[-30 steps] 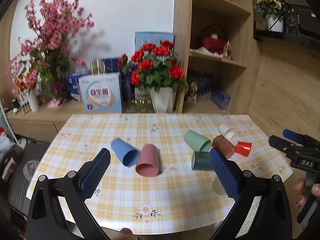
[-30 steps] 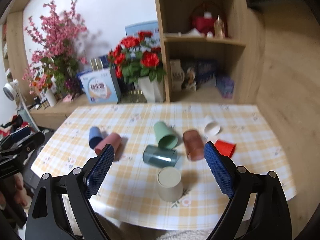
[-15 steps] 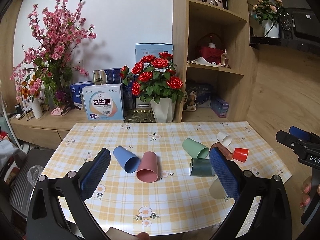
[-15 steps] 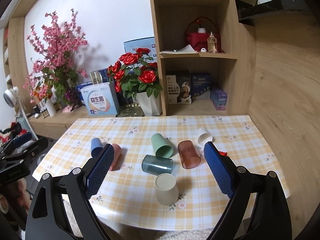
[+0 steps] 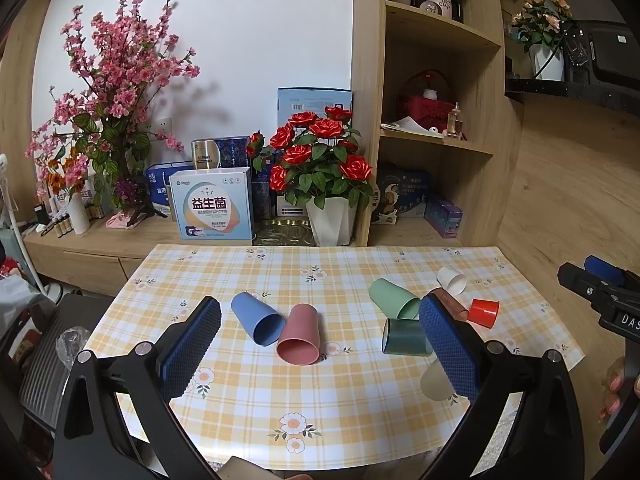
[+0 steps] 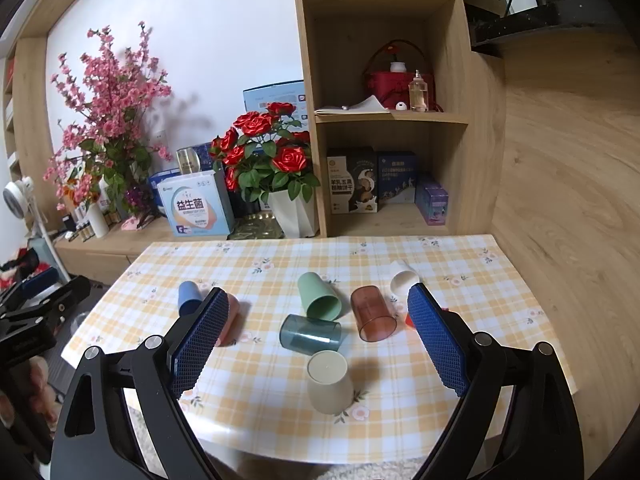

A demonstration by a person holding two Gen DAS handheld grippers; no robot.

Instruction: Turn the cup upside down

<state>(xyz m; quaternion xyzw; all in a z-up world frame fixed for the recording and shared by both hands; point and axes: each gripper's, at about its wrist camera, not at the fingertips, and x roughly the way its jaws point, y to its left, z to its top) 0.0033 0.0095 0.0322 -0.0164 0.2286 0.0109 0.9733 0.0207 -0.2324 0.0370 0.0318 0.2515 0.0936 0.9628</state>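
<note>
Several cups lie on their sides on the checked table (image 5: 344, 392): a blue cup (image 5: 256, 318), a pink cup (image 5: 301, 340), a light green cup (image 6: 319, 295), a dark teal cup (image 6: 310, 333), a brown clear cup (image 6: 372, 318), a small white cup (image 6: 404, 280) and a small red cup (image 5: 484, 312). A cream cup (image 6: 330, 380) stands upside down near the front edge. My left gripper (image 5: 320, 352) is open and empty, back from the pink cup. My right gripper (image 6: 318, 340) is open and empty, above the front edge near the cream cup.
Behind the table stand a potted rose plant (image 5: 320, 176), boxes (image 5: 212, 210) and a pink blossom vase (image 5: 108, 120) on a low sideboard. A wooden shelf unit (image 6: 384, 120) rises at the back right. A wooden wall (image 6: 568, 200) runs along the right side.
Both grippers have pulled back and risen, so the table and cups look smaller and lower in view. The cups have not moved.
</note>
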